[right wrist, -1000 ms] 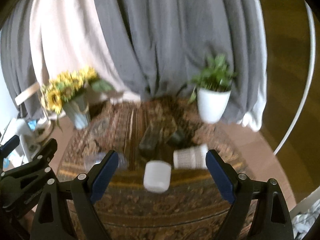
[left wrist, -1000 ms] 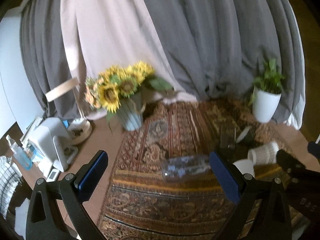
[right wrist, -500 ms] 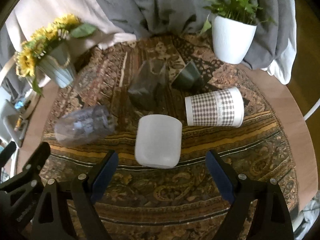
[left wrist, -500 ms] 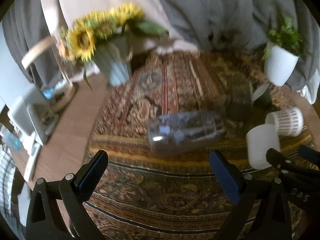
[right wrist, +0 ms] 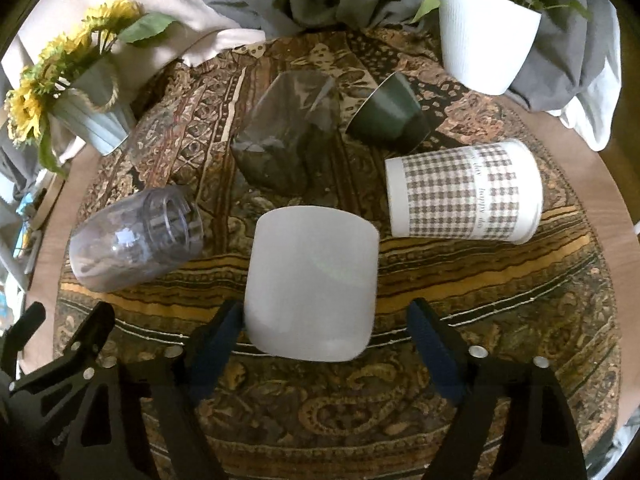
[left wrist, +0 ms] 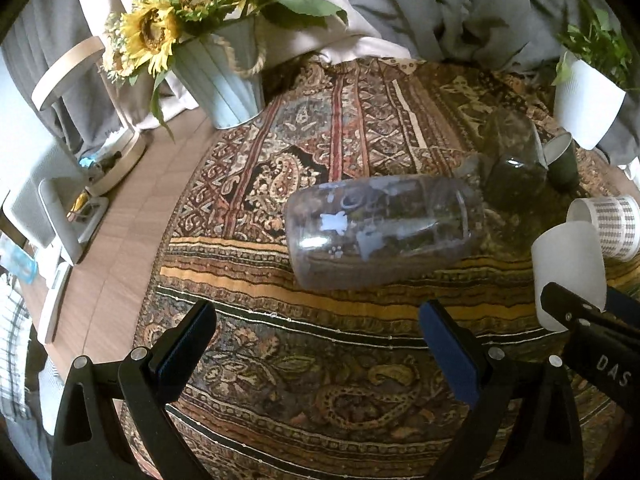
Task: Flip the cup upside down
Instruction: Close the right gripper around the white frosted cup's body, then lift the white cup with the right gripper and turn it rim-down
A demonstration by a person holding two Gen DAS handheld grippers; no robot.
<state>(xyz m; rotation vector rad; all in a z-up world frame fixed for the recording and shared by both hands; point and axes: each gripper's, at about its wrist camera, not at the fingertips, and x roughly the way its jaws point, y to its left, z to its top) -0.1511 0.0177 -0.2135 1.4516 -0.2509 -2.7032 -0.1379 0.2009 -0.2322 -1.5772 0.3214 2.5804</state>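
Observation:
Several cups lie on their sides on a patterned cloth. A plain white cup (right wrist: 312, 284) lies just ahead of my right gripper (right wrist: 324, 336), which is open, its fingers on either side of the cup's near end. The same white cup shows at the right of the left wrist view (left wrist: 568, 272). A clear printed cup (left wrist: 384, 228) lies ahead of my left gripper (left wrist: 316, 336), which is open and empty; it also shows in the right wrist view (right wrist: 136, 236). A checked white cup (right wrist: 464, 196), a dark green cup (right wrist: 388, 114) and a smoky clear cup (right wrist: 288, 136) lie farther back.
A sunflower pot (left wrist: 216, 68) stands at the back left and a white plant pot (right wrist: 484, 36) at the back right. Grey and cream curtains hang behind. White appliances (left wrist: 44, 200) stand on the wooden table edge at the left.
Both grippers have moved forward and down toward the table. The clear cup and the white cup now lie much closer to the fingers. Both grippers stay open.

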